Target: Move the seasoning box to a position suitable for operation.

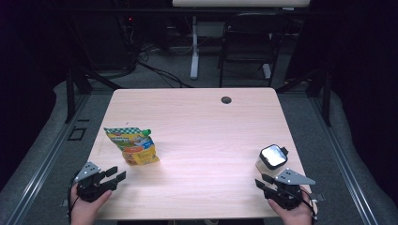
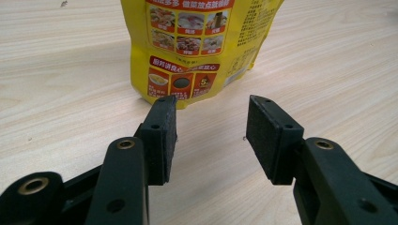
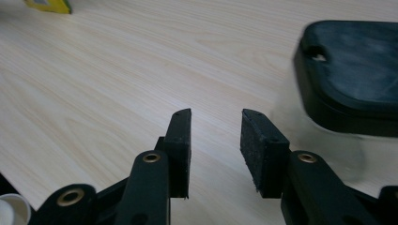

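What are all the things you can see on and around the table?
table: one, light wood, middle of the high view, with a dark round hole near its far edge
pouch: one, yellow with food pictures and a green cap, lying on the table's left part, just ahead of the left tool
container: one, pale with a black lid, on the table's right part, just ahead of the right tool
chair: one, dark, on the floor beyond the table
left tool: one, black with a grey plate, near left edge, jaws open, holding nothing
right tool: one, black with a grey plate, near right edge, jaws open, holding nothing
hands: two, at the bottom edge, each holding a tool
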The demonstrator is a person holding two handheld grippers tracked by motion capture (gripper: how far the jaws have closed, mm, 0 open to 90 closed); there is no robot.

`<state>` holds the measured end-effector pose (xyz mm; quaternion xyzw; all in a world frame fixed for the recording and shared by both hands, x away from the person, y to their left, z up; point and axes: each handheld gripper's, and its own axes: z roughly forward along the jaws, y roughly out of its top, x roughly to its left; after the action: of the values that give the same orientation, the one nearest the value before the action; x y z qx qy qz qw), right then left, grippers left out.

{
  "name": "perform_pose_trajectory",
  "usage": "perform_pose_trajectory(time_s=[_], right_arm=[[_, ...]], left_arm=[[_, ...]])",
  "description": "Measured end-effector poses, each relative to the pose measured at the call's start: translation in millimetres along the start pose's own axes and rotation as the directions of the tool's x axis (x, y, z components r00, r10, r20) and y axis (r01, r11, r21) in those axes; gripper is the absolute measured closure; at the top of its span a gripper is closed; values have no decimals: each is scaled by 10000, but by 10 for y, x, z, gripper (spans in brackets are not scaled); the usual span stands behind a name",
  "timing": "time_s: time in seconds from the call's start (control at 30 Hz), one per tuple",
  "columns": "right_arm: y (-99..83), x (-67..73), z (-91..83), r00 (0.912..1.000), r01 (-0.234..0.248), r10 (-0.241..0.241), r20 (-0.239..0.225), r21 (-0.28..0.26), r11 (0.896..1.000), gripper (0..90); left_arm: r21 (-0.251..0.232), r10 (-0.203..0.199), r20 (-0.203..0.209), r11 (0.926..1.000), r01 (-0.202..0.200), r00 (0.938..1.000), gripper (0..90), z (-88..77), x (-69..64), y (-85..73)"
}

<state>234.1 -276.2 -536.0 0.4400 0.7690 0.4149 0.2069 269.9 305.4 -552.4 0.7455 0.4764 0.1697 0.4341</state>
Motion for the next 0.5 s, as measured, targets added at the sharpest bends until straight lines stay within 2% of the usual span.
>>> perform_pose_trajectory(time_s=[0.03, 0.1, 0.13, 0.27, 0.33, 0.37, 0.5], right_arm=[[-21, -60, -42, 9996, -92, 89, 253, 102, 9999, 650], [-43, -120, -76, 9985, -318, 313, 453, 103, 9994, 655], [-43, -120, -76, 9985, -318, 313, 453, 103, 9994, 655], [-78, -210, -105, 9936, -620, 617, 948, 8, 9981, 631], [-86, -236, -106, 9922, -577, 564, 1110, 81, 9983, 617], [-75, -257, -127, 9896, -481, 444, 1370, 237, 9986, 643], [-33, -304, -200, 9848, -457, 426, 1682, 144, 9989, 662]], left_arm=[[-35, -27, -20, 10000, 27, 10000, 538, 4, 2, 0], [23, -53, -26, 10000, 53, 10000, 540, 2, 6, 6], [23, -53, -26, 10000, 53, 10000, 539, 2, 6, 6], [-34, -58, 1, 10000, 58, 10000, 538, 14, -7, 3], [-13, -29, 22, 10000, 29, 10000, 537, 15, -11, 3], [30, 5, 31, 10000, -6, 10000, 537, 15, -11, 2], [38, -19, 4, 10000, 19, 10000, 539, 18, -16, -1]])
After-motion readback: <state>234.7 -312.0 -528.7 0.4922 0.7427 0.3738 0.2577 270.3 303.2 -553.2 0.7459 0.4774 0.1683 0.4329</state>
